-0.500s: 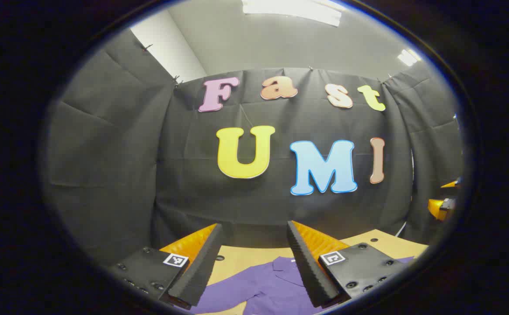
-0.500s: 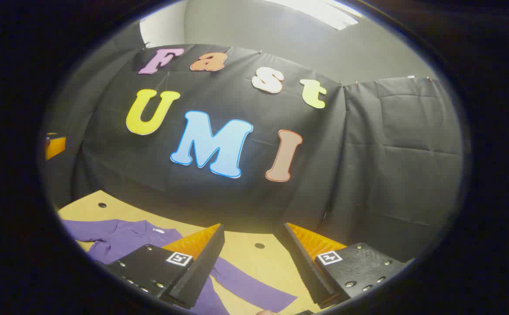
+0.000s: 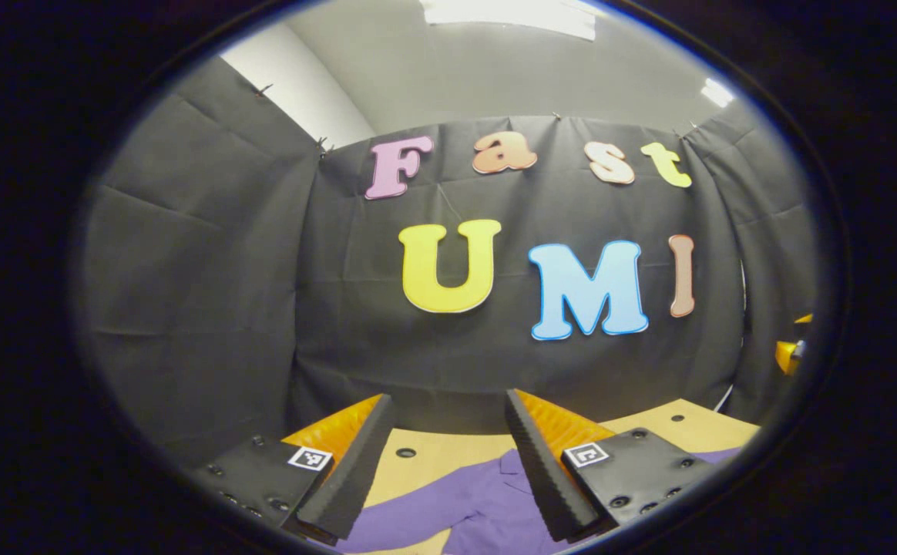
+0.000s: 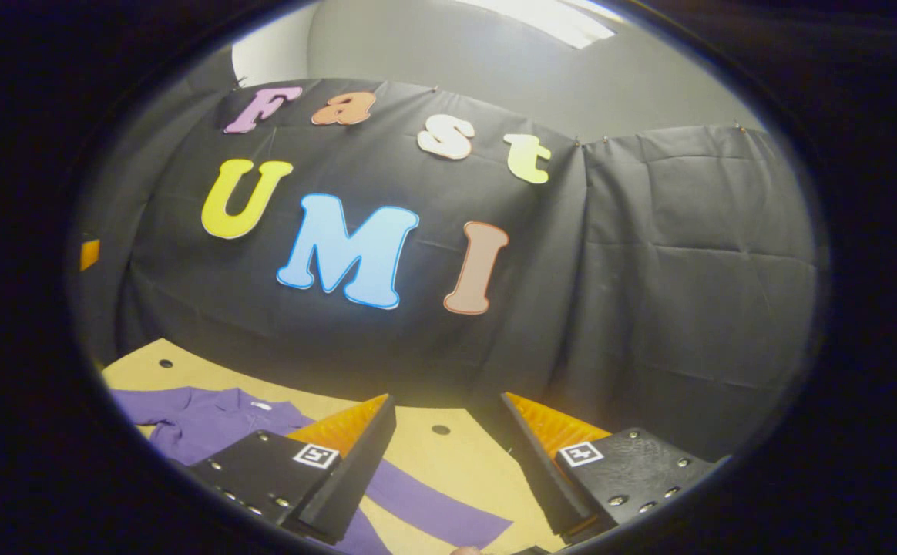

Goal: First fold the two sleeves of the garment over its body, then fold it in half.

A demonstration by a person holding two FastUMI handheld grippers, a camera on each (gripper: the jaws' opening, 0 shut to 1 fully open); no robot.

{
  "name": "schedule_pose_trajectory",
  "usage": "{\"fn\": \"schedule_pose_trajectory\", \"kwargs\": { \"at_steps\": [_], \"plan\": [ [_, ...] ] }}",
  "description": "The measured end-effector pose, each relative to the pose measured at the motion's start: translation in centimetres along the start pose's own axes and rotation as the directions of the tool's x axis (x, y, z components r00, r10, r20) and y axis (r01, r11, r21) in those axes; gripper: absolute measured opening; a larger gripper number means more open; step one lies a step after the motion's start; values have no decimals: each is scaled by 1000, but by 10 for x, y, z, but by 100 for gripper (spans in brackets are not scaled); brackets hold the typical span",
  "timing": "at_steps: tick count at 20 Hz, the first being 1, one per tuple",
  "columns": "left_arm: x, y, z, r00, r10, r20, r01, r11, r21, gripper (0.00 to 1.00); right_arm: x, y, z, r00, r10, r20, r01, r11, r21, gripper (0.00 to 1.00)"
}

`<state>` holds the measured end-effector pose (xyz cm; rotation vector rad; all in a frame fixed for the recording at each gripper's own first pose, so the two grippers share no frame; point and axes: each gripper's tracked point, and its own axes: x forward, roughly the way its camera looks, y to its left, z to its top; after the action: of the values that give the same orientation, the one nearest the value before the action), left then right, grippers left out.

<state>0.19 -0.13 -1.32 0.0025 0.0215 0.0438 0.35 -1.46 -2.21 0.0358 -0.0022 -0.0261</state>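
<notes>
A purple long-sleeved garment (image 3: 472, 505) lies flat on the wooden table (image 3: 433, 455), collar toward the far wall. In the left gripper view my left gripper (image 3: 448, 455) hangs open above the garment's collar and one sleeve, with nothing between its fingers. In the right gripper view the garment (image 4: 202, 420) spreads to the lower left, and its other sleeve (image 4: 433, 512) stretches out across the table below my right gripper (image 4: 448, 455). That gripper is open too and holds nothing. Both grippers are raised above the cloth.
The table (image 4: 464, 455) has small round holes (image 4: 440, 429) and ends close to the black cloth wall (image 4: 649, 308) behind. The other gripper (image 3: 791, 354) shows at the far right edge of the left gripper view.
Both views have shifted slightly: the left gripper swung a little left and the right gripper a little right. The garment lies as before and both grippers stay open.
</notes>
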Motion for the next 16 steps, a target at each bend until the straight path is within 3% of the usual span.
{"fn": "schedule_pose_trajectory", "kwargs": {
  "at_steps": [5, 10, 12, 16],
  "plan": [
    [7, -6, -8, 1000, -10, 25, 10, 1000, 20, 93, 7, 5, -5, 1000, -11, 29, 9, 998, 65, 88],
    [12, 10, -31, 999, 31, -26, -31, 999, 8, 93, 24, -23, -50, 993, -87, -84, 96, 991, 98, 88],
    [14, 14, -31, 999, 39, -24, -38, 999, 33, 93, 32, -37, -80, 979, -127, -157, 145, 984, 104, 88],
    [22, 14, -27, 999, 38, -24, -35, 994, 104, 93, 40, -58, -142, 929, -195, -314, 245, 961, 127, 88]
  ]
}}
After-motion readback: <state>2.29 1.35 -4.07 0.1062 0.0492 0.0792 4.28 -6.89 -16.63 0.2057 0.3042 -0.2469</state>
